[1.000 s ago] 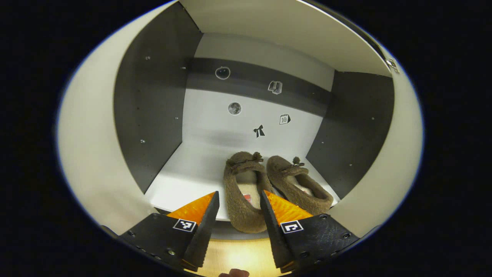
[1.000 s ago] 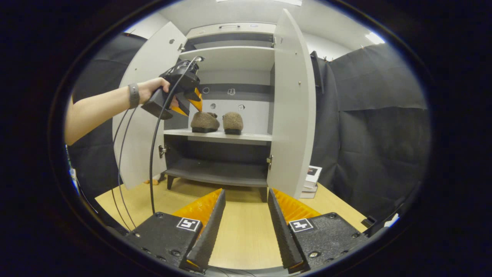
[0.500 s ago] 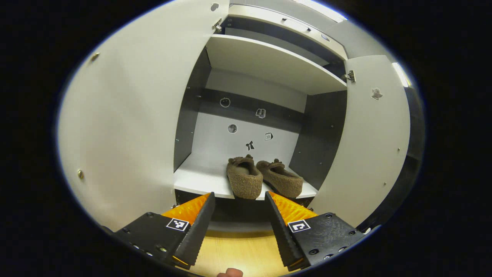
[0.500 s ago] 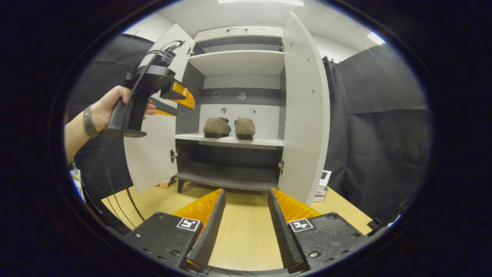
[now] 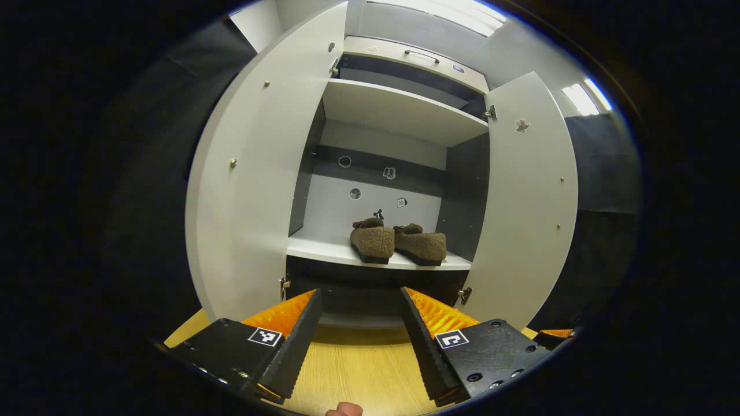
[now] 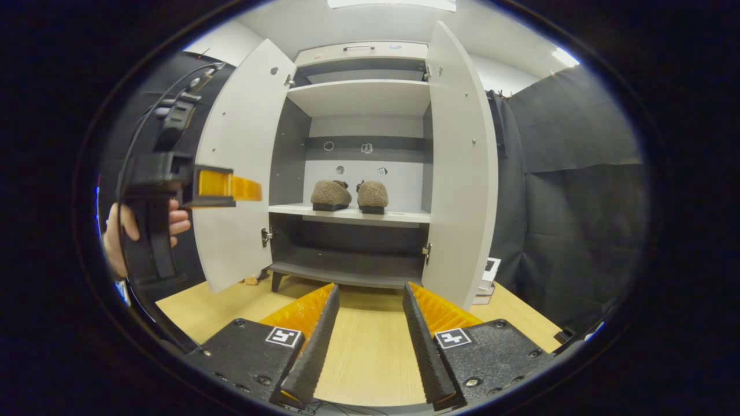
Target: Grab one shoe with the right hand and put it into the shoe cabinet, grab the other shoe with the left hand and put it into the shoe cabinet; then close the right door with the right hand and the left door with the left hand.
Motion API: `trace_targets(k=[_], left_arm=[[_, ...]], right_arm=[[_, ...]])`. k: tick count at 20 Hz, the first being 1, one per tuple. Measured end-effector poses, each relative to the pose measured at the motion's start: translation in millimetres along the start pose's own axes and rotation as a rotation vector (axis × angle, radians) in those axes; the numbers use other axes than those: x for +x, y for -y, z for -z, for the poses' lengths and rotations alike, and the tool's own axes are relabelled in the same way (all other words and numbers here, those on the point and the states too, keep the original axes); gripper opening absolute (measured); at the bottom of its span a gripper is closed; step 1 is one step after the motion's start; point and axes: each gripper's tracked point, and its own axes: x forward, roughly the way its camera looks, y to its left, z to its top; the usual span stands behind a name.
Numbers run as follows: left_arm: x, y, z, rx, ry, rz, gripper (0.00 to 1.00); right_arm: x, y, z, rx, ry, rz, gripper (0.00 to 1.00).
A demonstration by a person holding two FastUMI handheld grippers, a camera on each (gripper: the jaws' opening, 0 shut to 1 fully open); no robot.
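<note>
Two brown fuzzy shoes stand side by side on the middle shelf [image 5: 324,252] of the shoe cabinet: the left shoe [image 5: 372,241] [image 6: 330,195] and the right shoe [image 5: 422,245] [image 6: 372,196]. Both white doors hang open, the left door [image 5: 254,190] [image 6: 234,190] and the right door [image 5: 523,202] [image 6: 462,173]. My left gripper [image 5: 358,341] is open and empty, well back from the cabinet above the wooden floor. In the right gripper view the left gripper [image 6: 228,188] shows far left, held by a hand [image 6: 118,231]. My right gripper [image 6: 365,341] is open and empty, facing the cabinet from farther back.
The cabinet has an upper shelf [image 6: 358,95] and a dark lower shelf [image 6: 347,271]. Black cloth [image 6: 572,202] hangs to the right of the cabinet. A small stack of white boxes [image 6: 484,280] lies on the wooden floor [image 6: 364,352] by the right door.
My left gripper has pulled back out of the cabinet, away from the shoes, and dropped lower. The shoes stay on the shelf. The right gripper has hardly moved.
</note>
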Motion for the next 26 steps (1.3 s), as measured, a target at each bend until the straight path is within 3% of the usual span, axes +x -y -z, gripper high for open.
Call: trace_targets(k=[1, 2, 3, 4, 8, 16, 20, 26], left_arm=[[-9, -2, 7, 0.002, 0.003, -0.011, 0.81], [-18, -5, 14, 0.008, 0.009, -0.026, 0.81], [-26, -7, 20, 0.017, 0.015, -0.041, 0.96], [-35, -11, 26, 0.028, 0.021, -0.062, 0.82], [-63, -19, 43, 0.058, 0.026, -0.113, 0.91], [-98, -27, 69, 0.071, 0.012, -0.154, 0.94], [-96, -23, 66, 0.089, 0.018, -0.144, 0.93], [-96, -12, 60, 0.112, 0.030, -0.113, 0.93]], right_arm=[[-1, -1, 1, 0.006, -0.004, -0.002, 0.73], [-1, -2, 2, 0.010, -0.007, -0.004, 0.70], [-2, -2, 4, 0.012, -0.011, -0.003, 0.70], [-3, -1, 8, 0.015, -0.015, -0.001, 0.70], [-7, 0, 11, 0.039, -0.011, 0.004, 0.70], [-18, 16, 0, 0.056, 0.009, 0.044, 0.74], [-26, 36, -26, 0.069, 0.037, 0.072, 0.85], [-37, 104, -113, 0.059, 0.161, 0.131, 0.94]])
